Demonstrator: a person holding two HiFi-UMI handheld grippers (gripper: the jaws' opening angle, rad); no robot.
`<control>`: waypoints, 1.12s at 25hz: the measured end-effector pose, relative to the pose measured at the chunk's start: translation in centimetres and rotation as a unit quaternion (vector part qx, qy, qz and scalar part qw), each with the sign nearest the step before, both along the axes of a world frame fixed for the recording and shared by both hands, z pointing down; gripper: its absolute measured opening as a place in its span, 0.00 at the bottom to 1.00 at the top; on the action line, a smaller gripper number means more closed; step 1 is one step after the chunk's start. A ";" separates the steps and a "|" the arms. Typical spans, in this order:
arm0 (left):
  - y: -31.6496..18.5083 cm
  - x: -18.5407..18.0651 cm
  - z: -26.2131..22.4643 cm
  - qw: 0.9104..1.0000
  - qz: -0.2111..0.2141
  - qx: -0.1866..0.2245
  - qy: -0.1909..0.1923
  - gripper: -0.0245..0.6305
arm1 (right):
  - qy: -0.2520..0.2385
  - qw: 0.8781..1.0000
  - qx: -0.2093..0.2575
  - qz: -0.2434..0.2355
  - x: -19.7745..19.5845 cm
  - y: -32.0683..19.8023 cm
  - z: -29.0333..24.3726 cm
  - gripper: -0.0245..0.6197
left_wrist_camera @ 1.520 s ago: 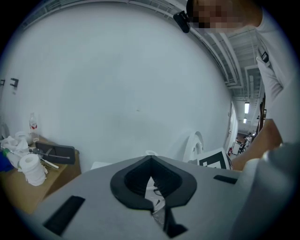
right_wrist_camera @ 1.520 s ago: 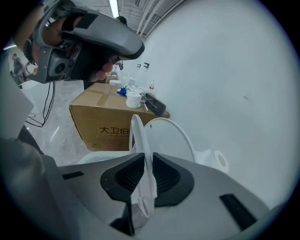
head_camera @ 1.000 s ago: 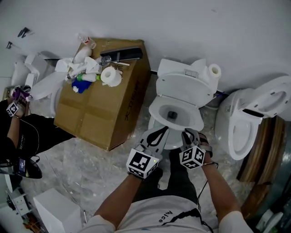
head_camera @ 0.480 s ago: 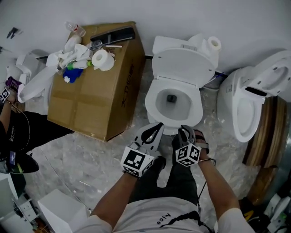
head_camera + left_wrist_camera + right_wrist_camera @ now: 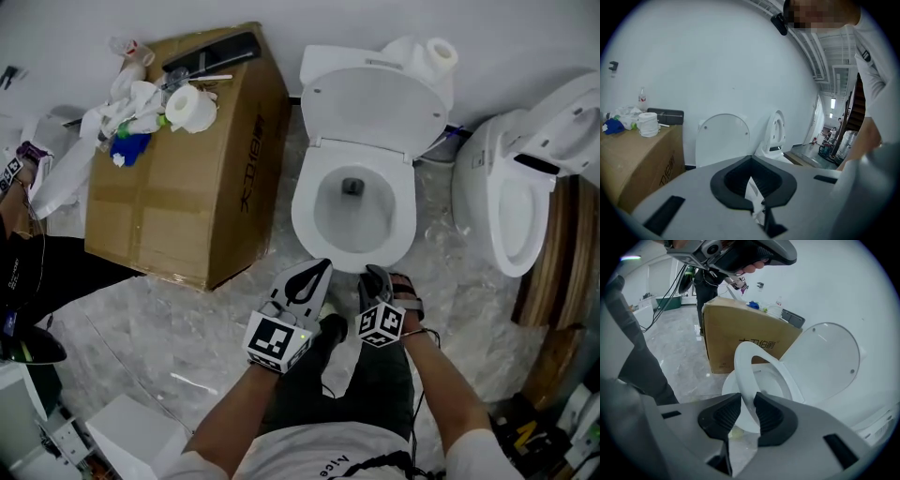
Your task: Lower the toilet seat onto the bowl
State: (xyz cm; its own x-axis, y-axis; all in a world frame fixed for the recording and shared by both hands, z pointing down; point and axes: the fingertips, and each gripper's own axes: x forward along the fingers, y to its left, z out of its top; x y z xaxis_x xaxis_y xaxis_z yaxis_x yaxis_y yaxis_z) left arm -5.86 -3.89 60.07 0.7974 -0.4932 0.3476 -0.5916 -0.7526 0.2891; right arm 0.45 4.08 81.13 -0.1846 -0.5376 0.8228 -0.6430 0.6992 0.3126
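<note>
Pulled nearer the person since a second ago, toilet seat (image 5: 743, 365) hangs tilted over the bowl (image 5: 727, 389), long axis hinge-to-front, front end pointing at the person, pinched in right gripper (image 5: 746, 414) (left gripper (image 5: 314, 274) closed, beside bowl front).

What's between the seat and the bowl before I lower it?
Nothing visible. The right gripper grips the front edge of the seat, which is tilted above the bowl; the rim in view is bare. The lid stands upright behind.
</note>
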 end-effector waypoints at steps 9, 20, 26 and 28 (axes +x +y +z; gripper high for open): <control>1.1 0.1 4.0 1.000 0.005 -0.002 -0.006 0.05 | 0.008 1.000 -0.012 -0.018 -1.1 2.1 6.1 0.20; 1.9 1.0 8.7 1.000 0.003 -0.005 0.007 0.05 | 0.024 0.997 -0.047 -0.047 -1.6 3.7 14.3 0.21; 1.8 0.9 10.6 1.000 0.001 -0.011 0.003 0.05 | 0.028 0.996 -0.065 -0.051 -1.6 3.9 17.6 0.21; 1.7 0.8 11.2 1.000 0.001 -0.011 0.002 0.05 | 0.029 0.996 -0.074 -0.047 -1.5 3.8 18.5 0.20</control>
State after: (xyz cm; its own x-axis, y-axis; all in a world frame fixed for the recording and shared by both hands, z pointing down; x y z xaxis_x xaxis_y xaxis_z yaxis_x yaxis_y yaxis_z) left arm -5.03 -2.17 71.30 0.8002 -0.4831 0.3555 -0.5883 -0.7475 0.3085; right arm -1.10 7.90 99.67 -0.1794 -0.3914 0.9026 -0.5560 0.7972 0.2352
